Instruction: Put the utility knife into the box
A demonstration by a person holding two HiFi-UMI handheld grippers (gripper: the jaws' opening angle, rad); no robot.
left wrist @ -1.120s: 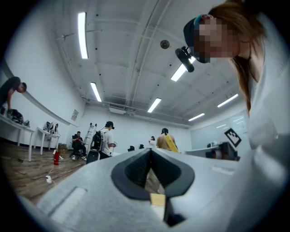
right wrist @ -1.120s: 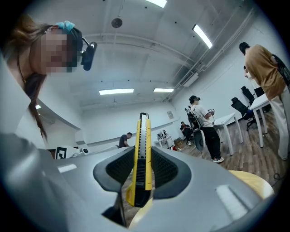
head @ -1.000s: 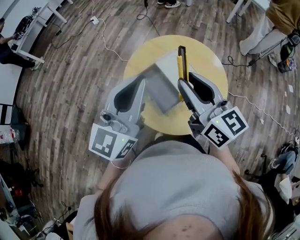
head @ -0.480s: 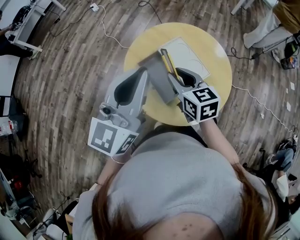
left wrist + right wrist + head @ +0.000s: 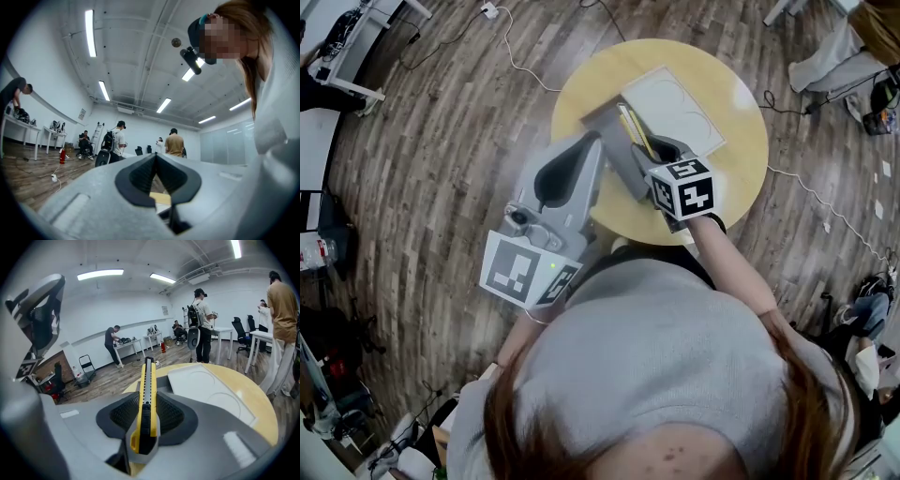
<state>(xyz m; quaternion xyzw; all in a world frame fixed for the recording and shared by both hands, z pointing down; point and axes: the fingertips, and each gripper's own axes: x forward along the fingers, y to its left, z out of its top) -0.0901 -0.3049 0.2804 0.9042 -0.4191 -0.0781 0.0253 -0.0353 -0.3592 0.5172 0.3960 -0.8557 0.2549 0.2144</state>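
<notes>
Gripping utility knife (image 5: 145,394) between right gripper (image 5: 146,414) jaws, tip over box (image 5: 622,172)

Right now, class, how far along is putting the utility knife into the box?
Done: the utility knife is picked up, clamped in the right hand-held gripper. In hand: the head view shows it over the grey box on the round table. Left: lower it in and open the jaws; it is not yet released.
</notes>
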